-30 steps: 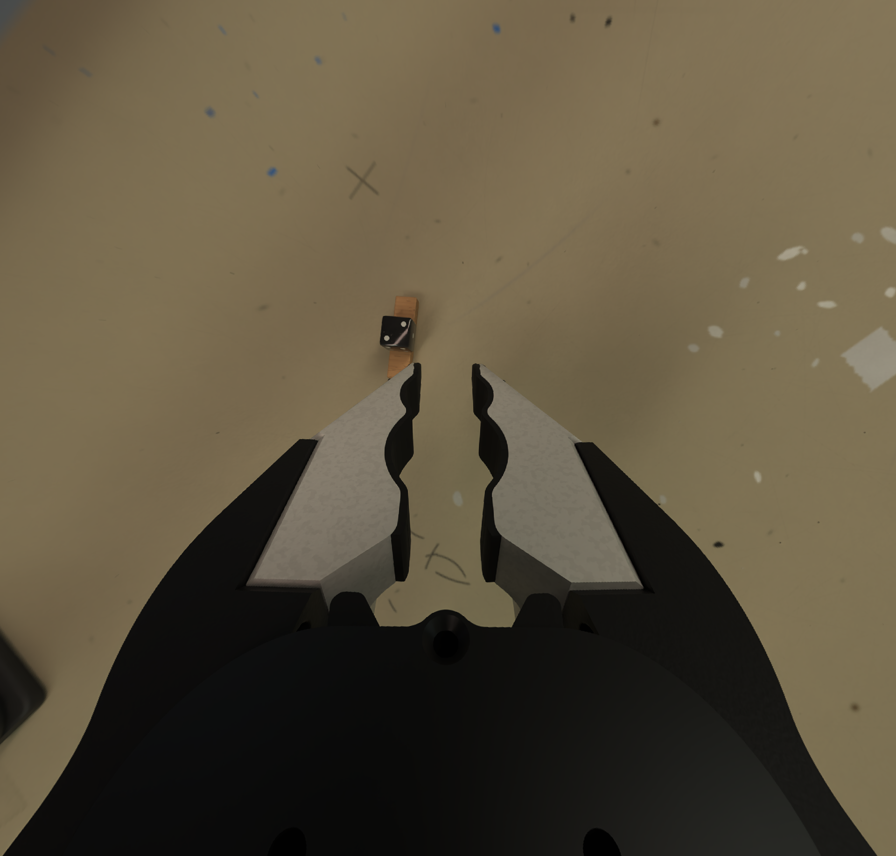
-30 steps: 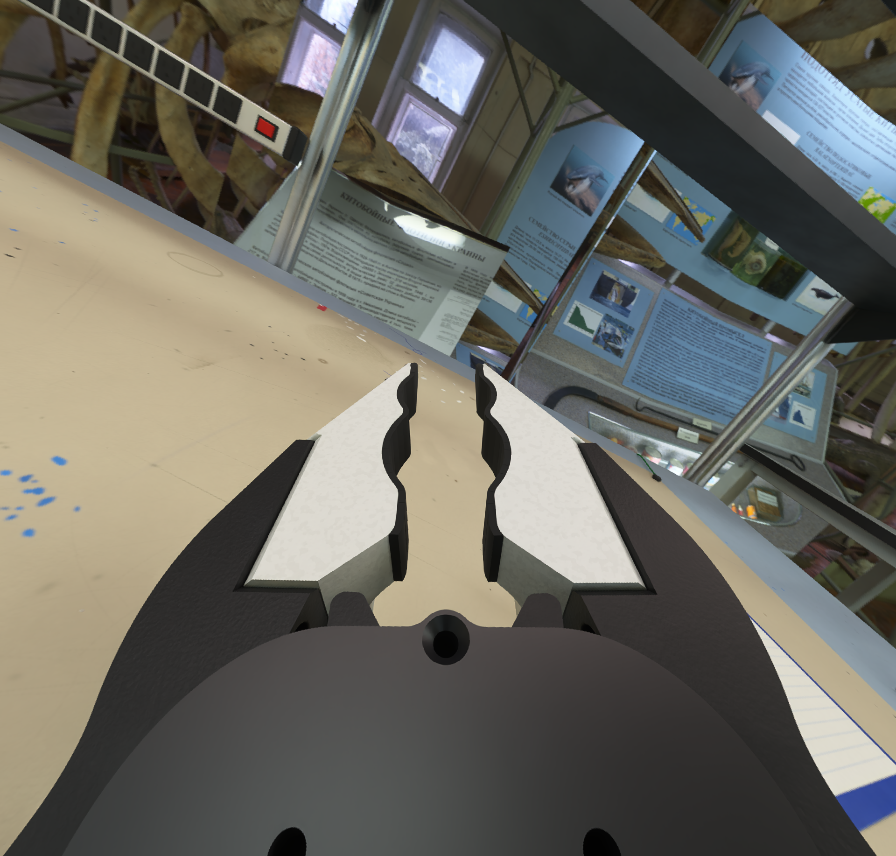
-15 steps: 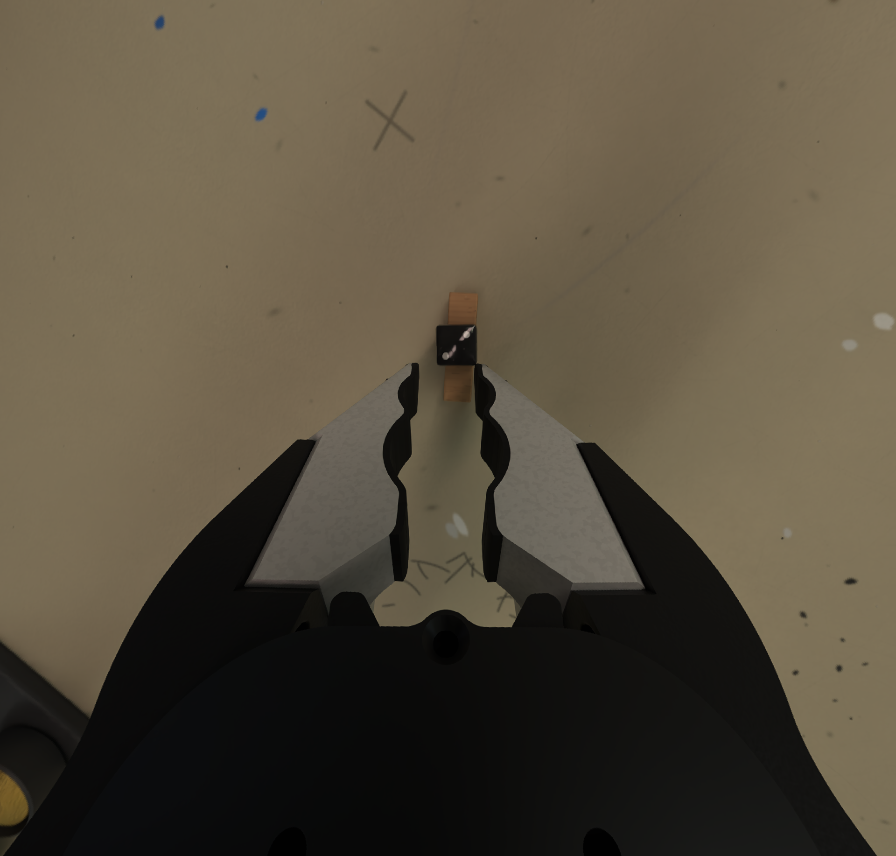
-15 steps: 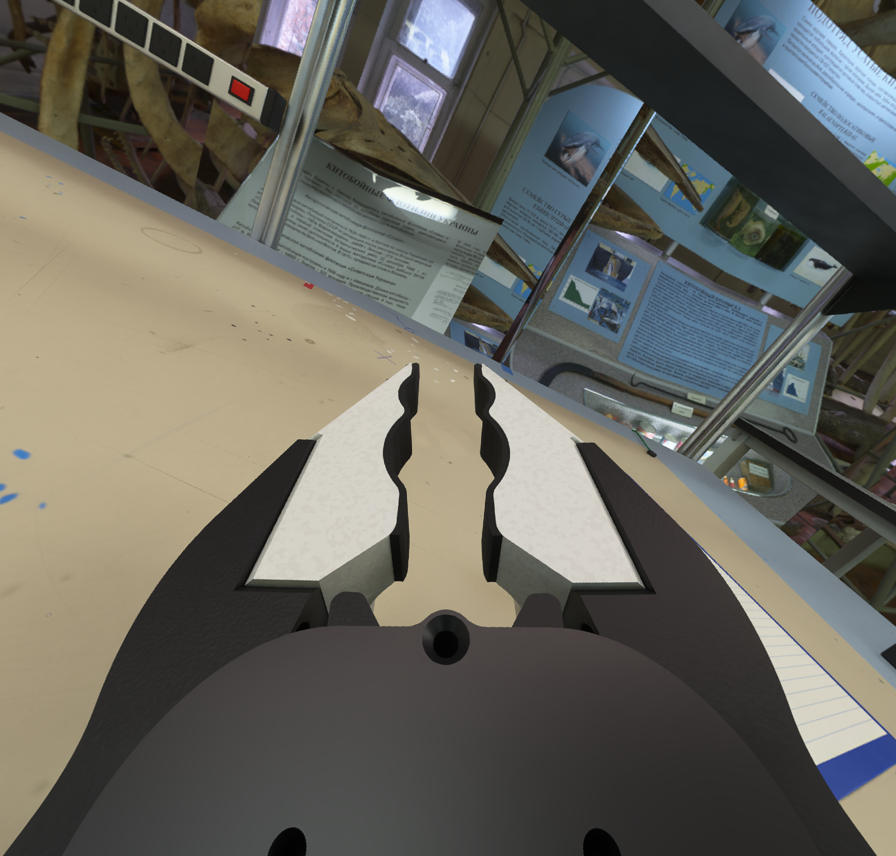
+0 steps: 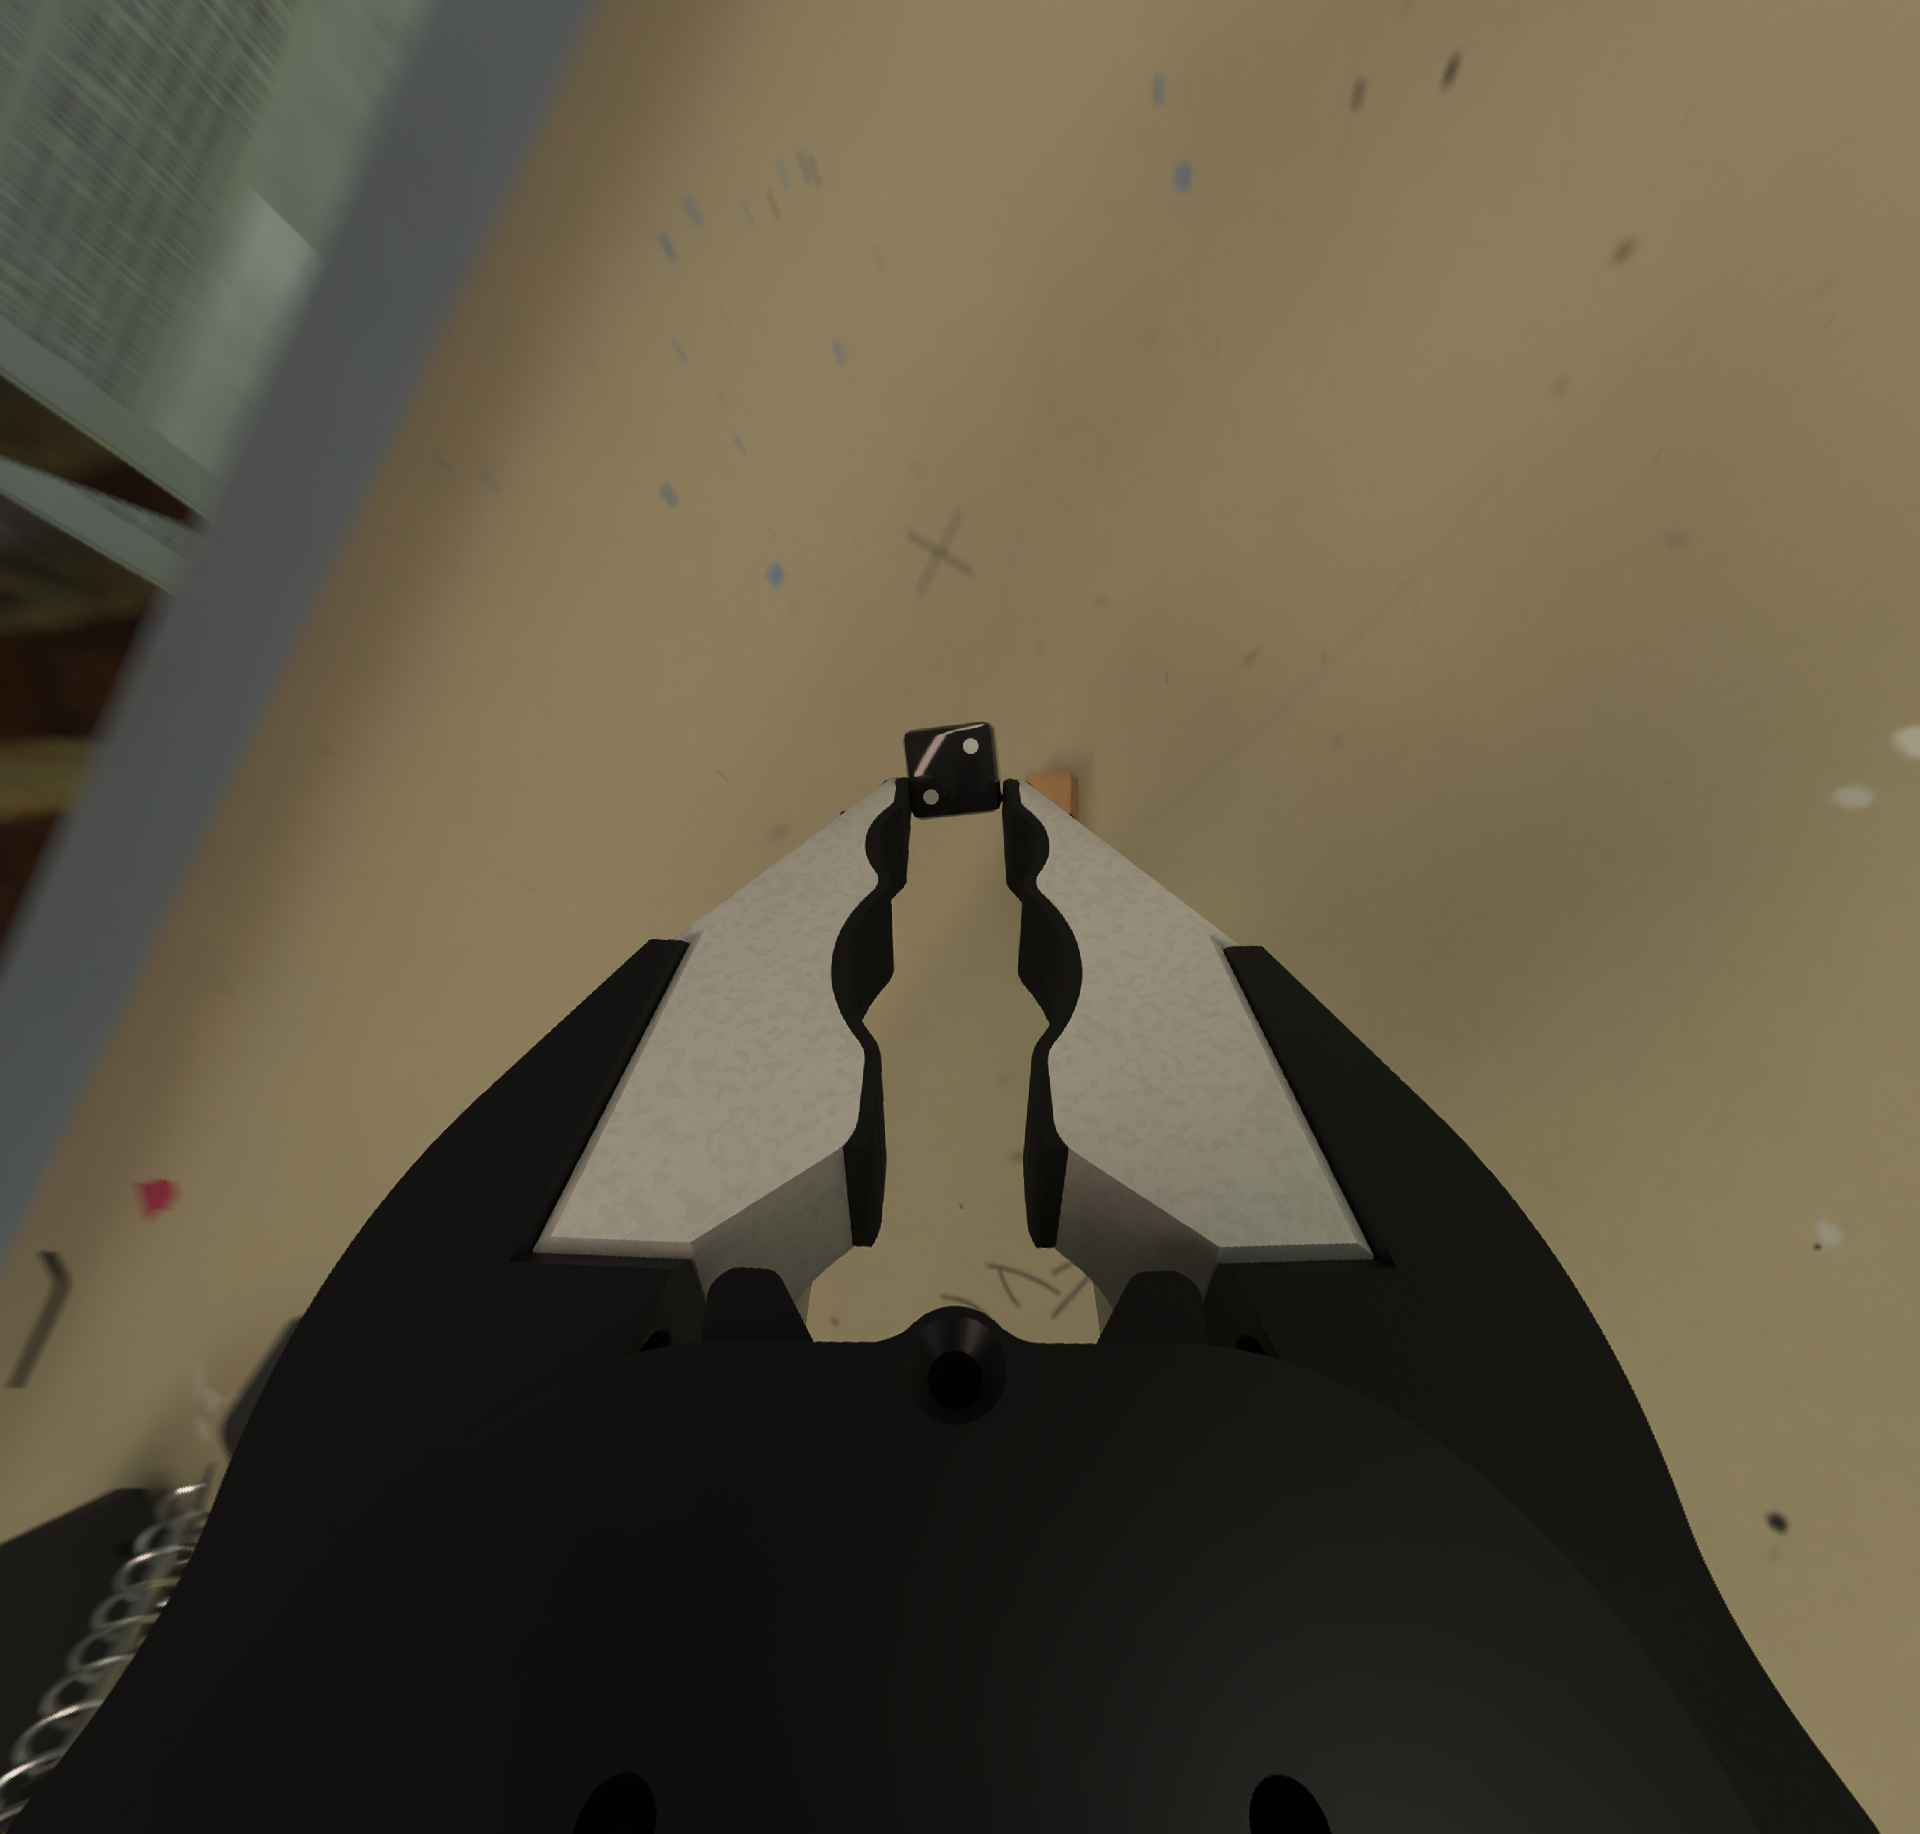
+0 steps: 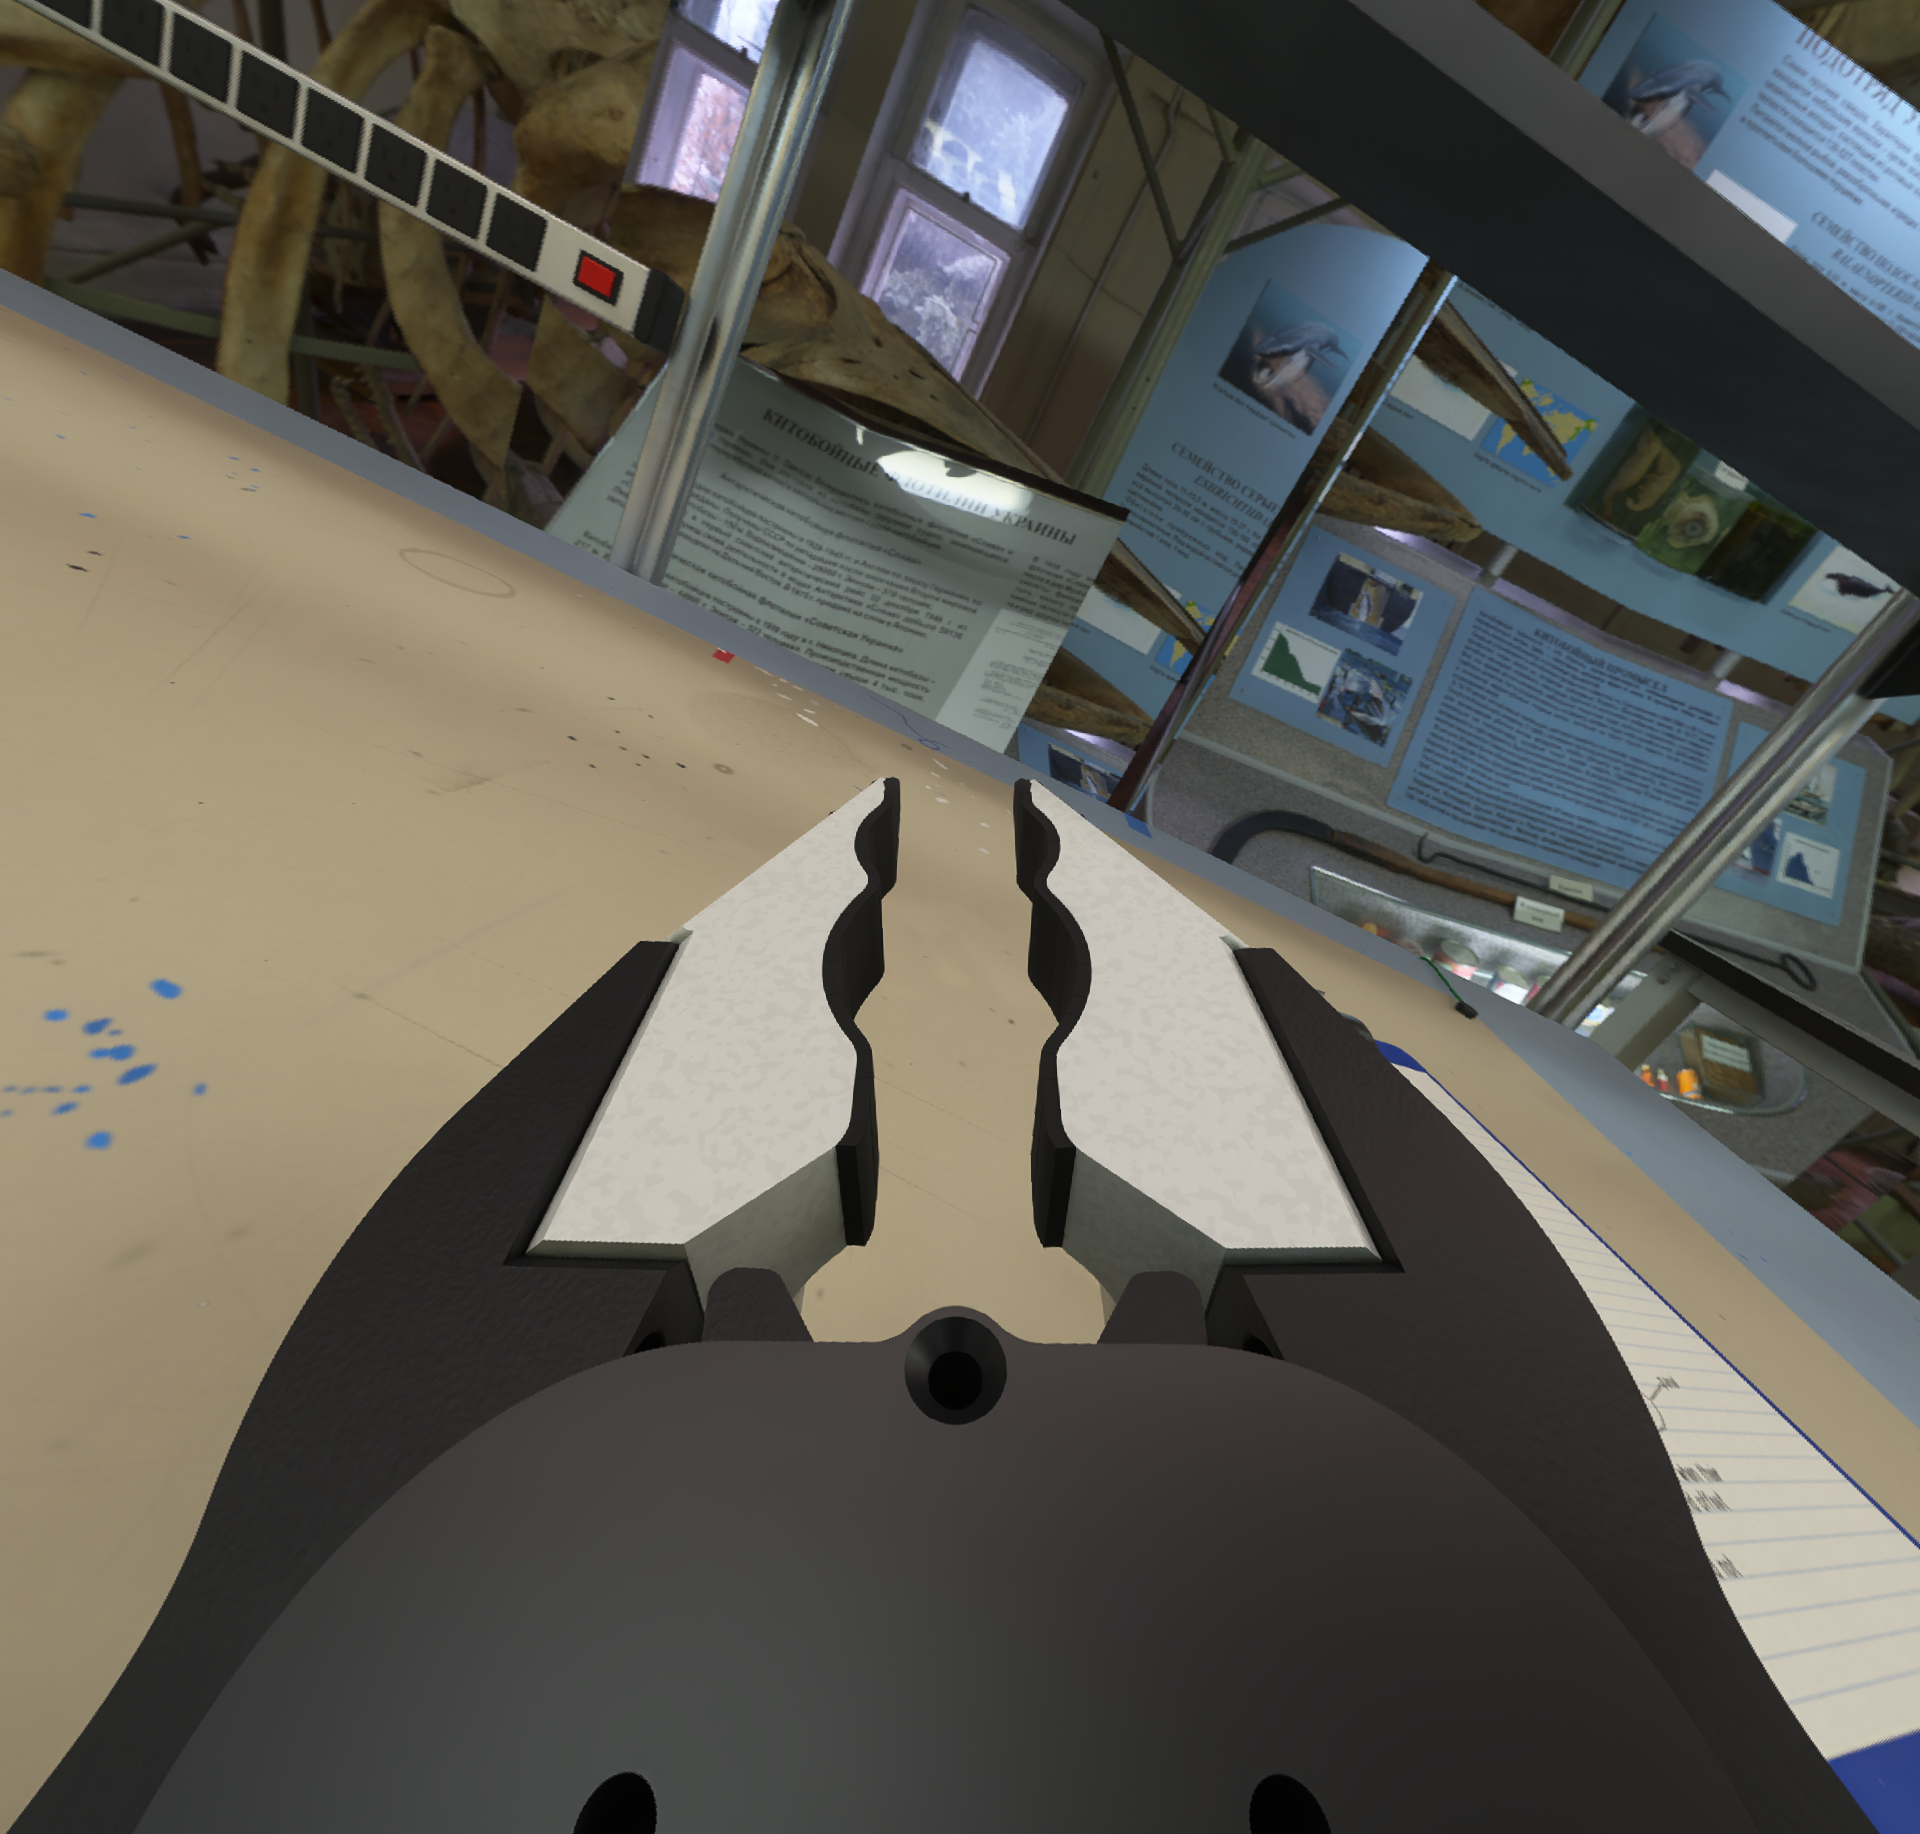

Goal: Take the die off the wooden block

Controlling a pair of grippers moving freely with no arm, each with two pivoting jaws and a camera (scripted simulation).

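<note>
Left gripper [image 5: 951, 797] clenched on the die [image 5: 951, 770]: both fingertips [image 5: 902, 803] touch its lower side faces, most of the black cube sticks out past the tips. Gap between the jaws is narrow, just die-wide. Die face toward camera shows two white pips. Wooden block [image 5: 1050, 786] lies just right of the die, only a small tan corner showing behind the right finger; die looks clear of the block's top. Pencilled X mark [image 5: 939, 558] on the tan table [image 5: 1455, 537] sits beyond the die.

Versus half a second ago: die was resting on the block ahead of the open tips, now it is pinched between them and offset left of the block; table edge has come into view at left.

Right gripper [image 6: 954, 797] released, nothing between its fingers, pointing across the table toward the far edge; lined notepad [image 6: 1704, 1452] at its right. Pose close to before.
</note>
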